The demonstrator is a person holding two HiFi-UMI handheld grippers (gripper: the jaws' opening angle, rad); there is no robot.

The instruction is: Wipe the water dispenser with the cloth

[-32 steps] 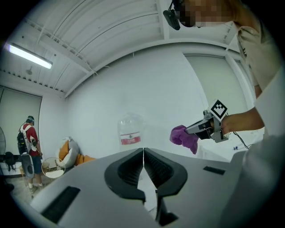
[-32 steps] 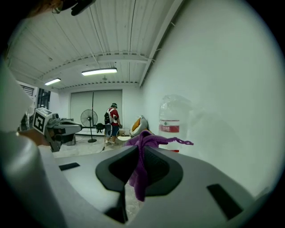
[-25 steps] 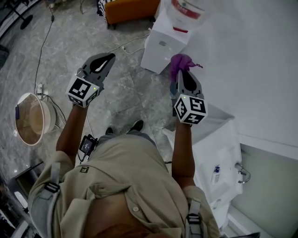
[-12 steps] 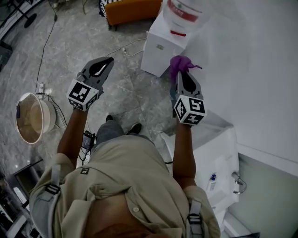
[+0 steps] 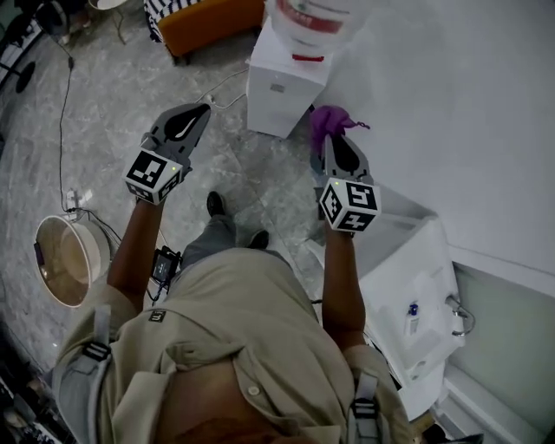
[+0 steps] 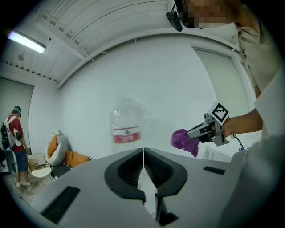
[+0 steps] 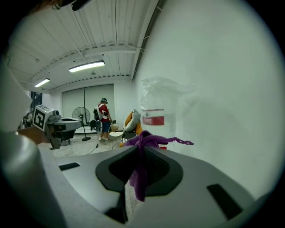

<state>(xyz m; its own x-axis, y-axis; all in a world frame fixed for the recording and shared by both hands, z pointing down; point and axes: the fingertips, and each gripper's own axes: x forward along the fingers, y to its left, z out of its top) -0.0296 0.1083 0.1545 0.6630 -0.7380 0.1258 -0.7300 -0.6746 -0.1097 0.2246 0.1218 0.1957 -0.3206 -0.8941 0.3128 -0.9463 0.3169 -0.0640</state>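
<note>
Purple cloth [image 5: 328, 120] was held near the water dispenser [image 5: 279, 87].
It was pinched in the right gripper [image 5: 336, 139]; the left gripper [image 5: 198, 111] was pressed together, empty. A clear red-labelled bottle [image 5: 312, 17] was seated on the dispenser, above grey marbled floor [image 5: 113, 95].

The person stepped forward: one shoe [image 5: 214, 204] came out ahead of the body, with a grey trouser leg [image 5: 208, 241] showing behind it. The head view swung with the step. The water dispenser [image 5: 277, 91] slid left, narrowing the gap to the left gripper [image 5: 201, 109]. The orange sofa [image 5: 212, 22] moved toward the upper left. The round tub [image 5: 65, 260] dropped lower along the left edge.
</note>
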